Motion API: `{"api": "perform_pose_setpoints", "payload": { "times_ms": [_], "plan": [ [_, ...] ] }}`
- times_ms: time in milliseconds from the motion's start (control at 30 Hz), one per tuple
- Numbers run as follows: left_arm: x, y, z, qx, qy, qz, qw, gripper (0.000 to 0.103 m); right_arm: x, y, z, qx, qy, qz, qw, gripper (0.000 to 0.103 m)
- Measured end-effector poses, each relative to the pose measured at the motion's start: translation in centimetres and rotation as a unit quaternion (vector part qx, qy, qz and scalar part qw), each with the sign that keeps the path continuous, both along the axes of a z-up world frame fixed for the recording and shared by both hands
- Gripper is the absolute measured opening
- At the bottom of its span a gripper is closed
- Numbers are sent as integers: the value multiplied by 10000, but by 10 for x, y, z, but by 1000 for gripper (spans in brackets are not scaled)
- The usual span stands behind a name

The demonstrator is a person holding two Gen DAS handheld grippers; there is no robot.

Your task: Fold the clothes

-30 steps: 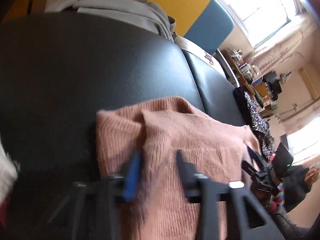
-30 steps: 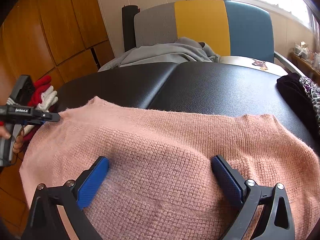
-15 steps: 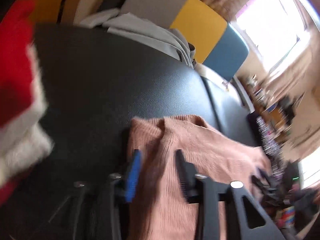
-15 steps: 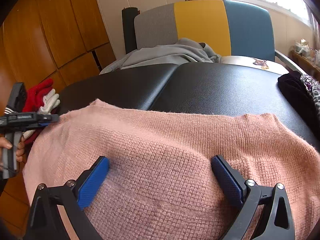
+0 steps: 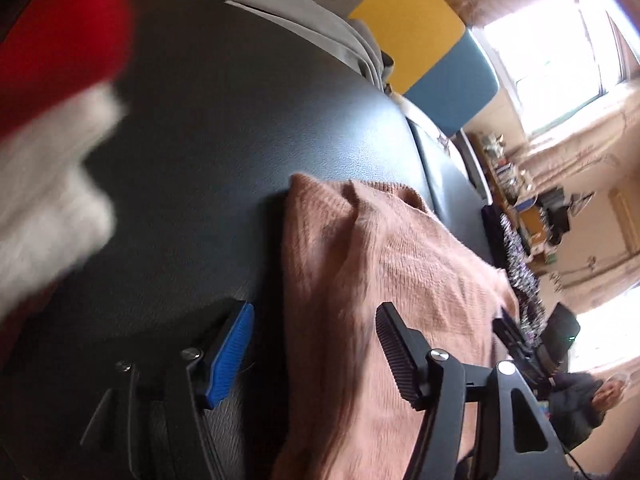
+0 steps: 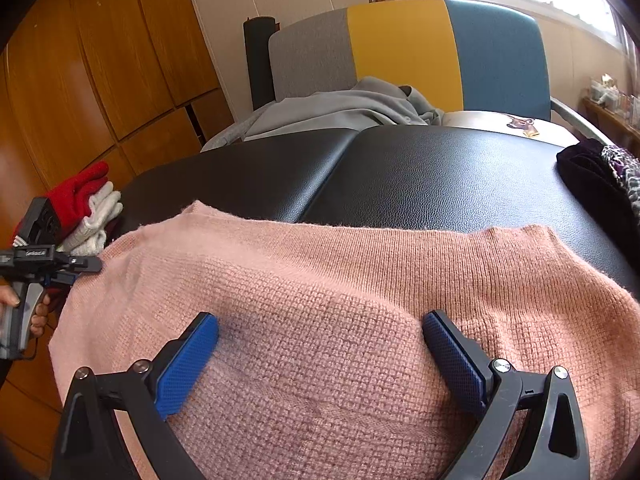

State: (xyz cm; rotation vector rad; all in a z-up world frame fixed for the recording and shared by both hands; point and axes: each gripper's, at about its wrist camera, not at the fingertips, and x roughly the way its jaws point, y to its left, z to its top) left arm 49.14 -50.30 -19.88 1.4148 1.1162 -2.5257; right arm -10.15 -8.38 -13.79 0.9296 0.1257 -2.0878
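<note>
Left gripper (image 5: 312, 344): jaws have just been opening and now stand spread wide; the sweater's side edge lies between them, but neither pad presses on it, so nothing is held.
Left gripper, placement: at the left end of the sweater; blue pad (image 5: 230, 354) over bare cushion just outside the knit edge, black ribbed finger (image 5: 394, 346) above the knit.
Right gripper (image 6: 320, 356): jaws spread wide, both blue pads resting on or just above the near middle of the sweater; nothing pinched.
Task item: salmon-pink knitted sweater (image 6: 352, 300), laid flat on the cushion, already doubled to a broad band, its near part hanging off the front edge.
Long axis: runs side to side, from the left gripper's end to the right end near the dark garment.
Nearer hand: left gripper for the left end, whose corner is puckered; right gripper for the centre.
Judgement: the next fold likely carries one end across toward the other.
Support: black textured leatherette cushion (image 6: 440, 176).
Beyond sweater, far side: crumpled grey garment (image 6: 344, 110); chair back panelled grey, yellow and blue (image 6: 400, 44).
Left of sweater: red and white knitted gloves (image 6: 86, 204).
Right of sweater: dark patterned garment (image 6: 600, 176).
</note>
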Motion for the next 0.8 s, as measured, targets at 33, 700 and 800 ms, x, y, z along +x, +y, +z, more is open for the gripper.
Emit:
{"api": "perform_pose_setpoints", "payload": {
  "times_ms": [33,700,800],
  "plan": [
    [-4,0,0,-38,-14,-33,10000,65,0,0,0,-9,-5,1,10000,103],
    [-15,-45,71,-459,250,863,9949,13,-5,66,43,-19,-878,1190,9890,101],
    [-13,-48,86,-578,176,791,9950,13,-8,84,44,211,-948,1302,9867,96]
  ]
}}
